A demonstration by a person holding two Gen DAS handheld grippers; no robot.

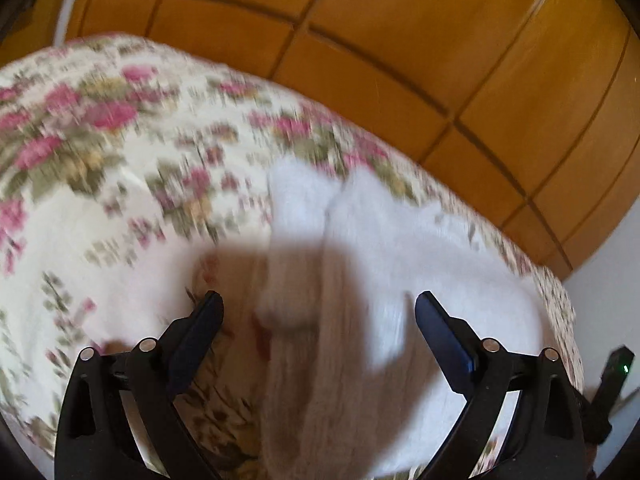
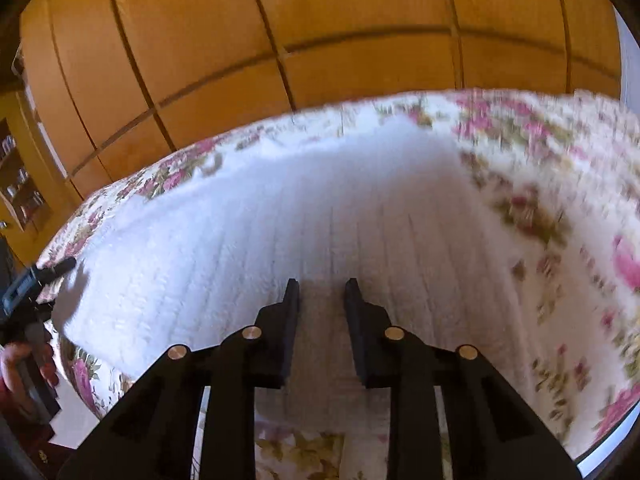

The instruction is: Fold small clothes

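Only the right wrist view shows the white knit garment (image 2: pixel 280 220) spread on the floral bedspread (image 2: pixel 560 184), with the left gripper (image 2: pixel 36 280) at 9 o'clock. The right gripper (image 2: pixel 322 285) hovers low over it, jaws narrowly parted, empty. The left gripper's jaws are spread wide, empty.

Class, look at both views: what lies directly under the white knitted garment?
The white knitted garment lies on a floral bedspread, which shows around its edges. Whatever is beneath the garment's middle is covered and cannot be seen.

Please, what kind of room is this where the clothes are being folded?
Probably a bedroom. A white knitted garment lies on what looks like a bed with a floral bedspread, and tall wooden wardrobe doors stand behind it.
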